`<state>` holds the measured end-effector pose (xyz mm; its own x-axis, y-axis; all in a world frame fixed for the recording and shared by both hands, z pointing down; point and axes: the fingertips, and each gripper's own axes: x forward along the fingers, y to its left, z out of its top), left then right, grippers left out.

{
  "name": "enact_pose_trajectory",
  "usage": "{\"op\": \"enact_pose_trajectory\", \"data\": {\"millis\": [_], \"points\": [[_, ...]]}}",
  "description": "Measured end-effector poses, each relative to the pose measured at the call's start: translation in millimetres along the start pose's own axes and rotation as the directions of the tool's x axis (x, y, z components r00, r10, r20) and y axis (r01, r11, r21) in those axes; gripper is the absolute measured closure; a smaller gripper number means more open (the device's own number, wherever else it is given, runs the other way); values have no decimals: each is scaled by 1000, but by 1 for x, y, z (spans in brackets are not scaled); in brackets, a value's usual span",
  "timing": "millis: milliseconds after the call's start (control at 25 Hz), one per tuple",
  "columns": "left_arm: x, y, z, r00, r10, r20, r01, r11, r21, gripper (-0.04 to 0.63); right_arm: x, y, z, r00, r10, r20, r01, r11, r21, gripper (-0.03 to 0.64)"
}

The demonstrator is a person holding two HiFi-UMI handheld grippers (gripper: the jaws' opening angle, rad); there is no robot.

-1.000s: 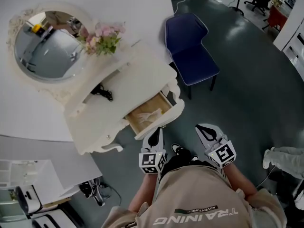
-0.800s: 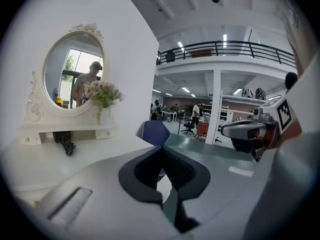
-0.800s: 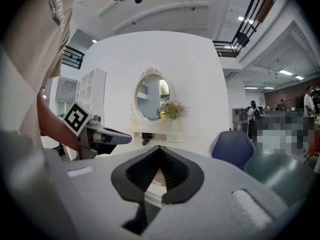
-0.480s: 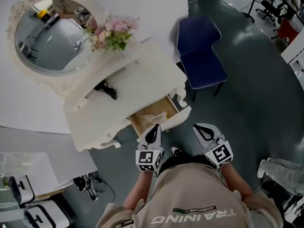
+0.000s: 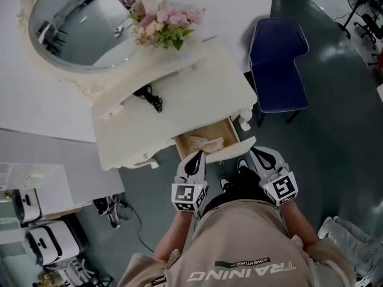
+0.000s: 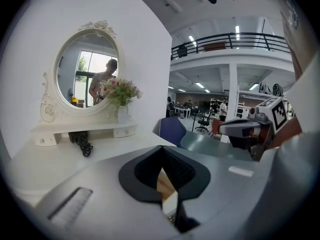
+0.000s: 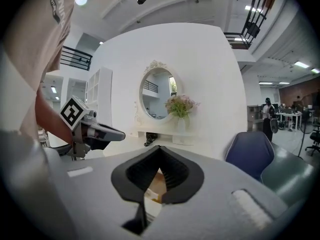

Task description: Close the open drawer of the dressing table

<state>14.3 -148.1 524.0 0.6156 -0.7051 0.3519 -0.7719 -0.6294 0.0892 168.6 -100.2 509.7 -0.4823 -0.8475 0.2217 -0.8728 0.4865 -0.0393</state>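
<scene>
The white dressing table (image 5: pixel 179 115) has one drawer (image 5: pixel 206 141) pulled out towards me, showing a wooden inside with some pale thing in it. Its white front panel (image 5: pixel 230 150) faces my body. My left gripper (image 5: pixel 195 159) is shut and points at the left end of that panel. My right gripper (image 5: pixel 262 154) is also shut, just off the panel's right end. I cannot tell whether either one touches it. In the left gripper view the shut left gripper (image 6: pixel 161 150) frames a strip of the drawer (image 6: pixel 166 183). The right gripper (image 7: pixel 159 149) likewise shows the drawer (image 7: pixel 155 183) beyond its tips.
An oval mirror (image 5: pixel 81 26), pink flowers (image 5: pixel 167 28) and a black cord (image 5: pixel 149 97) are on the table top. A blue chair (image 5: pixel 278 64) stands to the right of the table. White machines (image 5: pixel 48 244) and cables lie on the floor at lower left.
I have come closer to the table. Both grippers, held well short of the drawer before, now sit at its front panel. The drawer looks as far out as before.
</scene>
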Motion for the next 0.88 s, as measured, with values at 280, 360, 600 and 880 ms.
{"op": "enact_pose_trajectory", "data": {"millis": [280, 360, 600, 880], "points": [[3, 37, 24, 982, 189, 12, -187, 980, -66, 578, 49, -21, 28, 985, 171, 38, -168, 983, -67, 614], [5, 43, 28, 976, 219, 11, -218, 973, -76, 578, 63, -27, 33, 978, 204, 41, -200, 977, -74, 614], [2, 56, 19, 955, 296, -29, -297, 949, -106, 577, 89, -41, 29, 970, 244, 13, -243, 969, -47, 614], [0, 65, -49, 934, 302, -190, -332, 931, -153, 577, 99, -31, 9, 957, 288, -46, -290, 956, -45, 614]]}}
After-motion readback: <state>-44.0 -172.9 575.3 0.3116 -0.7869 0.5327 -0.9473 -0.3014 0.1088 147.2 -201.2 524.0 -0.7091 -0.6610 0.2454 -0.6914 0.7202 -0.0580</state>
